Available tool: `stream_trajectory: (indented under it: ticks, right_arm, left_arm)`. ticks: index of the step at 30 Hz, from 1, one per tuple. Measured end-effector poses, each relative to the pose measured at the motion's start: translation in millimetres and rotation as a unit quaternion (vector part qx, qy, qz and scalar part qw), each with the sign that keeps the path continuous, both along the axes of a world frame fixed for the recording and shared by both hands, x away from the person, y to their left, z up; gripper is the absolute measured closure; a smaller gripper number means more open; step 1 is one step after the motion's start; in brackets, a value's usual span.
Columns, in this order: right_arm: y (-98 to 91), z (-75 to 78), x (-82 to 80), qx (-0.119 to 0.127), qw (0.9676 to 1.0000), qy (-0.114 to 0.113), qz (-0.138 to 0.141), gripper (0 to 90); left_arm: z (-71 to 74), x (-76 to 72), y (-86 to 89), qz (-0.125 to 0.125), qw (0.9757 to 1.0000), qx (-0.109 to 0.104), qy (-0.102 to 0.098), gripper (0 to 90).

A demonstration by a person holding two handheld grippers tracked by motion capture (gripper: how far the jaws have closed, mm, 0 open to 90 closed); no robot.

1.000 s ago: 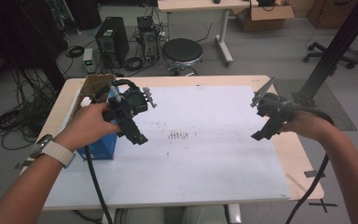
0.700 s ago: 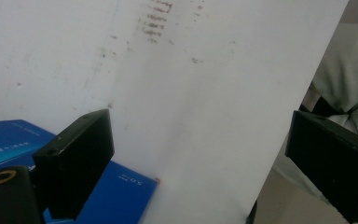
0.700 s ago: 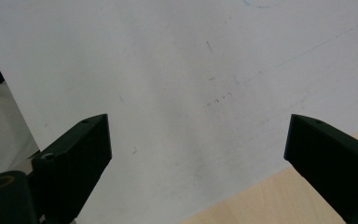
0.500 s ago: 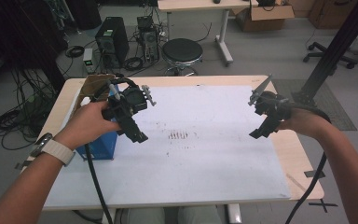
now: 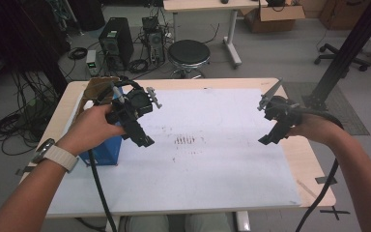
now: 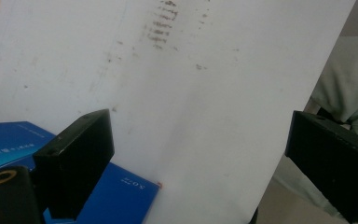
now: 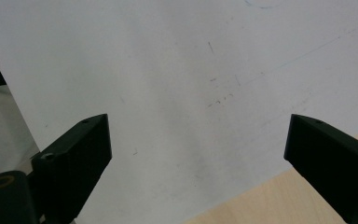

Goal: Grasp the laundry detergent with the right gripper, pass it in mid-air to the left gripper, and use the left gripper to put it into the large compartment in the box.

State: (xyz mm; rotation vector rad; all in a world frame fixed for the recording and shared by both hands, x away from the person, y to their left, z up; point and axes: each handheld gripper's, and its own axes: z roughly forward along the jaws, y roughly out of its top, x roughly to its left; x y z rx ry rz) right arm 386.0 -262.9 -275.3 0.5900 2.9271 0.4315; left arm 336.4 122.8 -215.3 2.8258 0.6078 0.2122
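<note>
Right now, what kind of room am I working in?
Probably a lab or workshop: black desktop computer towers and tangled cables sit on the grey floor, with a round black stool behind the wooden table.

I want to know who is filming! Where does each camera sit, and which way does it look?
High view: above the person's side, looking forward and down on the white sheet; both forearms, left gripper, right gripper.
Left gripper view: between its wide-apart jaws, onto the sheet and flat blue box.
Right gripper view: between its wide-apart jaws, onto sheet and wooden table edge.
Shared: high and left views show the box and dark smudges.
</note>
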Motion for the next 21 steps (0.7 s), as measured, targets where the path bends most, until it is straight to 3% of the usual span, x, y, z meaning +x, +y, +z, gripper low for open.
stream_trajectory:
  ticks: [21]
  right_arm:
    - [0.7,-1.1,-3.1,-0.001,1.0,0.0,0.003,7.2]
  left_arm:
    - [1.3,-0.7,3.7,0.005,1.0,-0.004,-0.003,8.5]
